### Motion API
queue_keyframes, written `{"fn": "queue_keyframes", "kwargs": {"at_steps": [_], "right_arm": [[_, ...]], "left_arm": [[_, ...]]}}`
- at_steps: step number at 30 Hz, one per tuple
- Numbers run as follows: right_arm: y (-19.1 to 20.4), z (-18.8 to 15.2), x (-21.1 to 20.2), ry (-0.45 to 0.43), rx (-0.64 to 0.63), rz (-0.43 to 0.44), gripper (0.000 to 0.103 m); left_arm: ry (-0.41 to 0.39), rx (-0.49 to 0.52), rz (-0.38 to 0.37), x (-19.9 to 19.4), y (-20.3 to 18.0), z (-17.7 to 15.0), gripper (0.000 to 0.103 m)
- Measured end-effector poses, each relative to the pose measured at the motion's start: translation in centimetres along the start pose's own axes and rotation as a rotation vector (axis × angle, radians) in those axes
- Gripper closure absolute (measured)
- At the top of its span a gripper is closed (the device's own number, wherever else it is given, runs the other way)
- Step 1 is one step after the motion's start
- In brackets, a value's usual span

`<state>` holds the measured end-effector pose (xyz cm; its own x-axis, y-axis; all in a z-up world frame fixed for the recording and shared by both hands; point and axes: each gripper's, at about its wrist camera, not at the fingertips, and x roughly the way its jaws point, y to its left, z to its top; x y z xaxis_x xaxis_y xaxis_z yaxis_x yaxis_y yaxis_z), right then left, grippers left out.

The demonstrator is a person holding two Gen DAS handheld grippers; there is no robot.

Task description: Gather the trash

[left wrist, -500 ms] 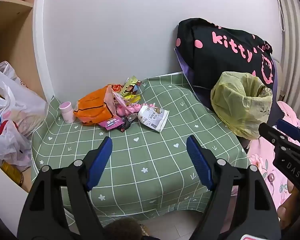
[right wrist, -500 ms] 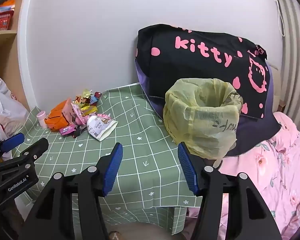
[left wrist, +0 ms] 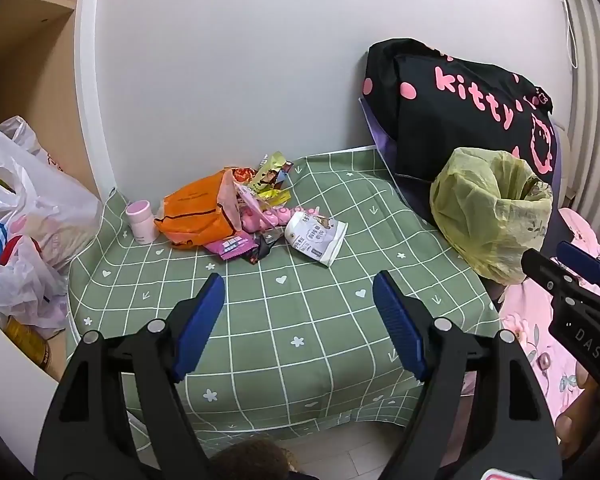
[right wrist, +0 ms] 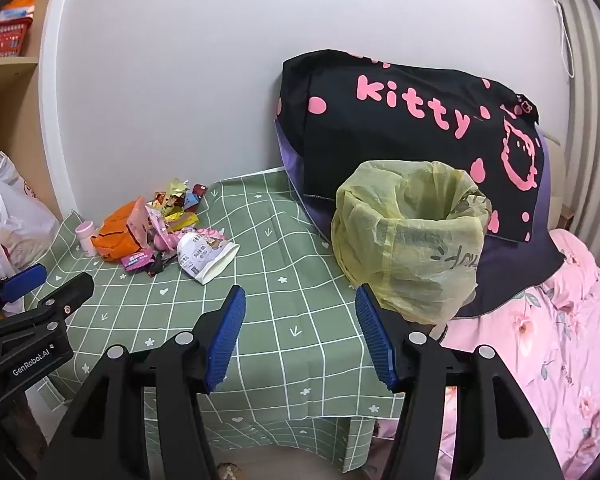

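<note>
Left gripper (left wrist: 298,292) and right gripper (right wrist: 300,306): fingers apart, empty, lower frame; crumpled multicoloured wrapper pile (left wrist: 252,208) upper centre-left on green checked tablecloth (left wrist: 300,320).

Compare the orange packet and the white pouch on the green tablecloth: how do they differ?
The orange packet is larger and puffed up; the white pouch is smaller and lies flat. The orange packet sits in the heap by the wall, beside a small pink bottle; the white pouch lies at the heap's edge, nearer the yellow bin bag. Both rest on the tablecloth, untouched.

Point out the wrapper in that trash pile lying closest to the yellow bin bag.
The white pouch with cartoon print, at the pile's right edge; the orange bag and purple wrapper lie farther from the yellow bin bag.
</note>
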<state>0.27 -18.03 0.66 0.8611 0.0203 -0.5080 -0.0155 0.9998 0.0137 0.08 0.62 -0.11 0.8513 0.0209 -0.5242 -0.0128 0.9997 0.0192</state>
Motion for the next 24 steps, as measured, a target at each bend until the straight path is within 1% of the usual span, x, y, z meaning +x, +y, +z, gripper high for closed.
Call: {"fn": "queue_keyframes", "kwargs": {"at_steps": [24], "right_arm": [[-0.01, 0.09, 0.45, -0.005, -0.01, -0.003, 0.049]], "left_arm": [[-0.001, -0.01, 0.007, 0.12, 0.45, 0.11, 0.03]]}}
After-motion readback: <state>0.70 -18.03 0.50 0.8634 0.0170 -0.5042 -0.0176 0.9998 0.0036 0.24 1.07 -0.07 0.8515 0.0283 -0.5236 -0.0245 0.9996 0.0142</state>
